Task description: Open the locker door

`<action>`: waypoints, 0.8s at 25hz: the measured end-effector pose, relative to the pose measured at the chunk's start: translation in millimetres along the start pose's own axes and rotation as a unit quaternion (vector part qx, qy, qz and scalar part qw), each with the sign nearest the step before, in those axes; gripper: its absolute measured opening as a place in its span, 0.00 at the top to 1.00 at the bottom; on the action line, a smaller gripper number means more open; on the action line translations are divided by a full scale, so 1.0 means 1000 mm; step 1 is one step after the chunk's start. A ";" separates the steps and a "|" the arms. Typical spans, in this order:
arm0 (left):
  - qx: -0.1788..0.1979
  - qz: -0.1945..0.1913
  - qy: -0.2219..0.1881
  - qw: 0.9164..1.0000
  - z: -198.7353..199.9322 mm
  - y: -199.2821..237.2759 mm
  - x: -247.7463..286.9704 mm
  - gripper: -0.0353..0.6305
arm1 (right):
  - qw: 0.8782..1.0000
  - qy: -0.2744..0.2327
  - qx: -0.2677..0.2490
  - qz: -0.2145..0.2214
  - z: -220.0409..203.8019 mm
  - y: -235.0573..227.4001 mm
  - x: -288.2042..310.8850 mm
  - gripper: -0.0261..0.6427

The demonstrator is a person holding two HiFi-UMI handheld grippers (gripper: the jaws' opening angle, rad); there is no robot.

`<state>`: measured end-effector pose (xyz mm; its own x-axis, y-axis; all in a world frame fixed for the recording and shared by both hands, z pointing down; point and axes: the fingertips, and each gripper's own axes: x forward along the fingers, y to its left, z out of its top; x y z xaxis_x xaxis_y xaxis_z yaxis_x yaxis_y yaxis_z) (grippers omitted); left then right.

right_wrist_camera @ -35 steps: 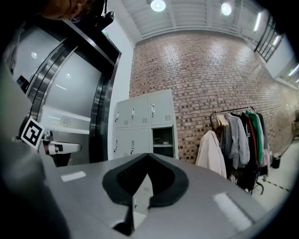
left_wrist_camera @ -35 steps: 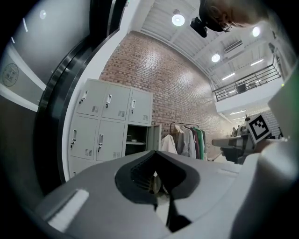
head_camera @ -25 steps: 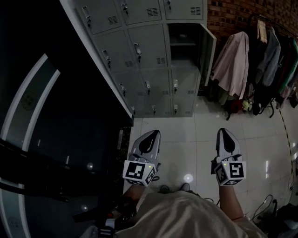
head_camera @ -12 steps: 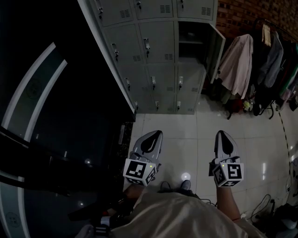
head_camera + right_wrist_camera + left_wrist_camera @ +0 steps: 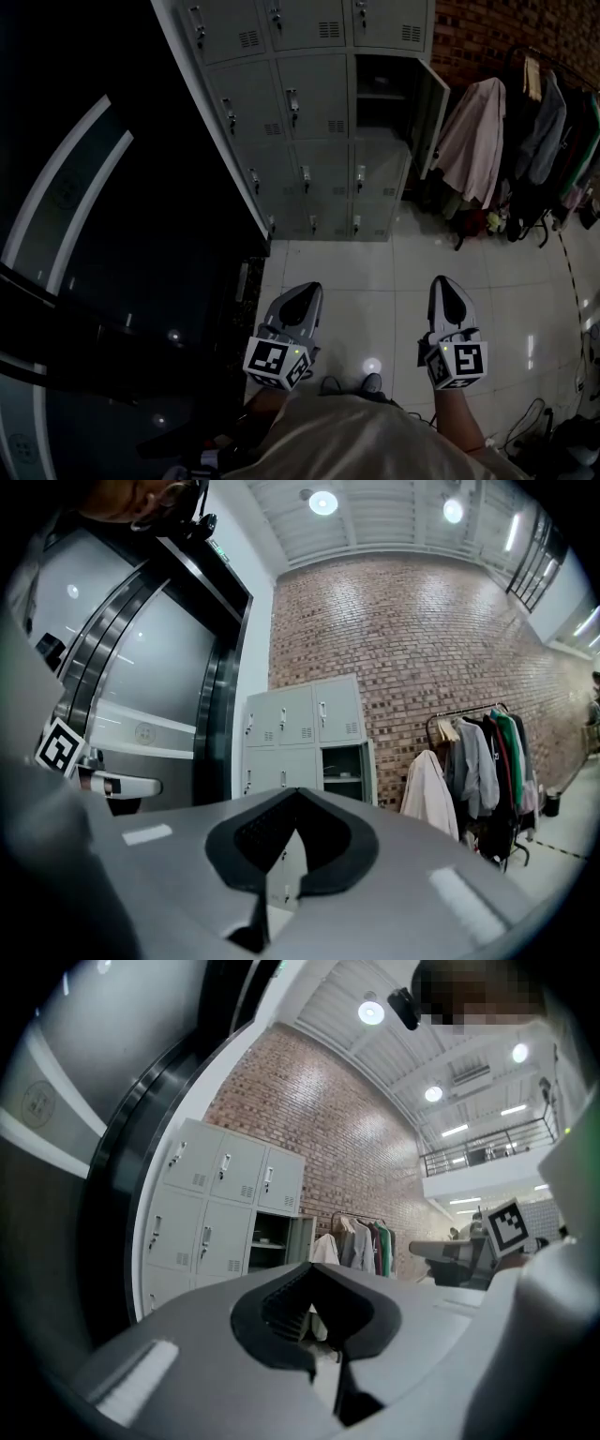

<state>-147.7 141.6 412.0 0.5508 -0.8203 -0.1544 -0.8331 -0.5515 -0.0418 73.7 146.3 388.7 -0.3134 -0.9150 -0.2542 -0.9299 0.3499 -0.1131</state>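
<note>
Left tongs [image 5: 307, 291], right tongs [image 5: 443, 283] lower, shut

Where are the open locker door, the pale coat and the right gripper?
open locker door [image 5: 432, 112], head view, middle of panel.
pale coat [image 5: 473, 131], head view, its back.
right gripper [image 5: 443, 281], head view, tips of its shut fingers.

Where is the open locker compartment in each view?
Head view: open locker compartment at top, right of centre.
Left gripper view: it sits slightly left of centre.
Right gripper view: just right of centre, slightly low.
Shared landmark: pale coat hanging immediately to its right.
</note>
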 end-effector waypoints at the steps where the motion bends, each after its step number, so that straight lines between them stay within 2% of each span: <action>1: 0.010 0.001 -0.002 1.000 0.002 -0.001 0.001 0.87 | 1.000 0.000 -0.001 0.001 -0.001 -0.001 0.001 0.96; 12: 0.016 0.004 -0.014 1.000 0.006 -0.004 0.016 0.86 | 1.000 -0.001 -0.005 0.005 0.002 -0.018 0.009 0.96; 20: 0.001 -0.006 -0.013 1.000 0.004 -0.009 0.032 0.86 | 1.000 0.009 0.003 0.002 -0.008 -0.030 0.015 0.96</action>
<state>-123.0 120.4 403.7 0.5593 -0.8094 -0.1790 -0.8266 -0.5609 -0.0462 95.7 120.9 395.6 -0.3198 -0.9172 -0.2375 -0.9277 0.3541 -0.1181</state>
